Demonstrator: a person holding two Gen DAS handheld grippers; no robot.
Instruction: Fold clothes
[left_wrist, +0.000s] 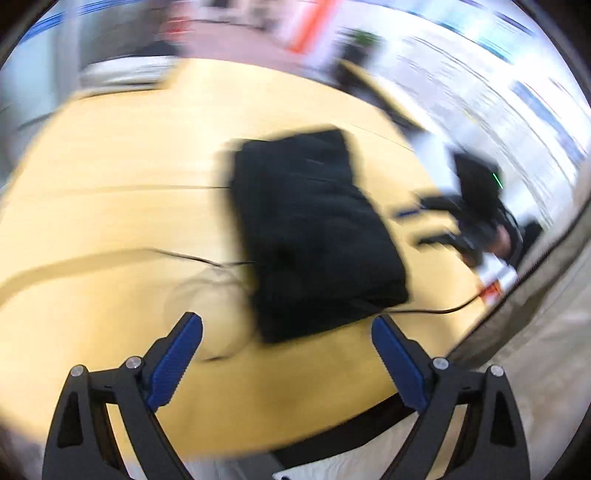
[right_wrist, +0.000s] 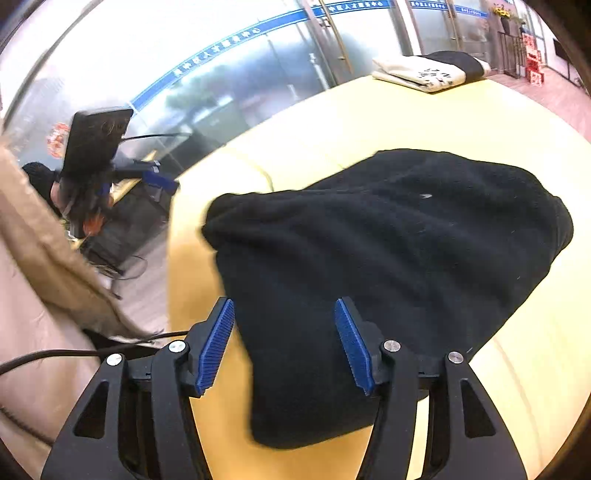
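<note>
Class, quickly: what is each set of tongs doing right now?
Left tongs: open, holding nothing.
Right tongs: open over the black garment, holding nothing.

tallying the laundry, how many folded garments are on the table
3: a black garment under the right gripper, plus a cream one and a dark one at the table's far end. Others may be hidden.

I can read no text in full. In the right wrist view, a blue band (right_wrist: 229, 40) across the glass wall carries white characters, too small and smeared for me to decipher. The folded cream garment (right_wrist: 417, 74) at the table's far edge bears dark print, illegible. The left wrist view is blurred throughout.
</note>
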